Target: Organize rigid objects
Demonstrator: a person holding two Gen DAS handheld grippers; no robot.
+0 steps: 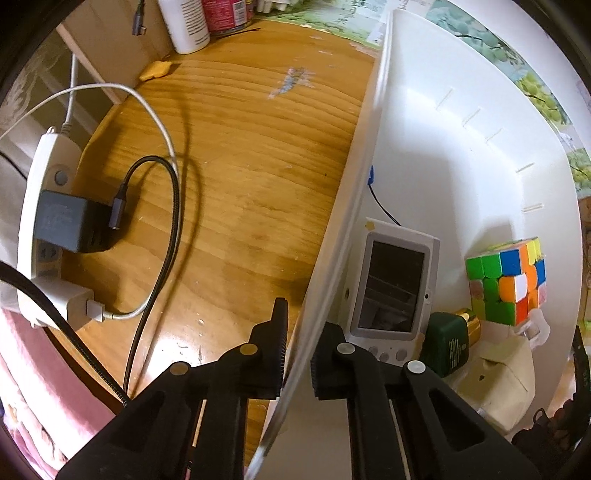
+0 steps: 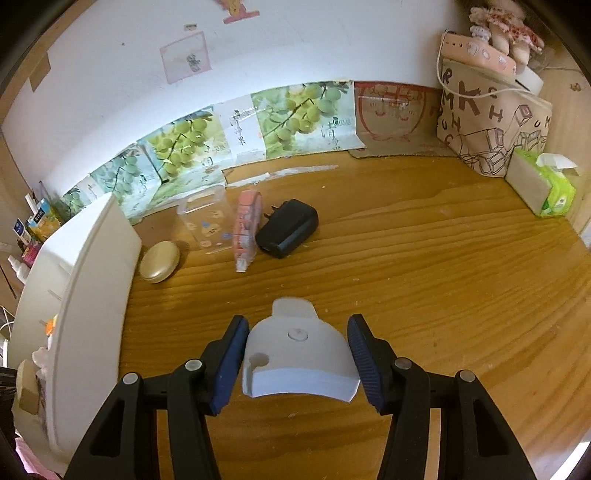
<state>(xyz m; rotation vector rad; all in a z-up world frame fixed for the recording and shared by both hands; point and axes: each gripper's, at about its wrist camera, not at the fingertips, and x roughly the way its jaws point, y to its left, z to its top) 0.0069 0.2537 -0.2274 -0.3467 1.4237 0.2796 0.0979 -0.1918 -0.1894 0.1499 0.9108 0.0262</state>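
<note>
My left gripper [image 1: 301, 343] points down and is shut on the side wall of a white plastic bin [image 1: 354, 177], one finger outside and one inside. In the bin lie a white device with a dark screen [image 1: 391, 288], a colourful puzzle cube [image 1: 506, 280] and a green bottle with a gold cap [image 1: 448, 343]. My right gripper [image 2: 298, 332] is shut on a white curved plastic piece [image 2: 299, 365], its blue pads against both sides, above the wooden desk. Beyond it lie a black charger [image 2: 288, 228], a pink tube [image 2: 245, 229], a clear box [image 2: 207, 225] and a gold oval case [image 2: 160, 261], beside the bin [image 2: 92, 266].
A white power strip [image 1: 40, 206] with plugged chargers and looping cables sits left of the bin. Bottles [image 1: 186, 22] stand at the back. A tissue pack [image 2: 543, 184] and a printed paper bag [image 2: 491, 122] occupy the desk's far right corner. A wall backs the desk.
</note>
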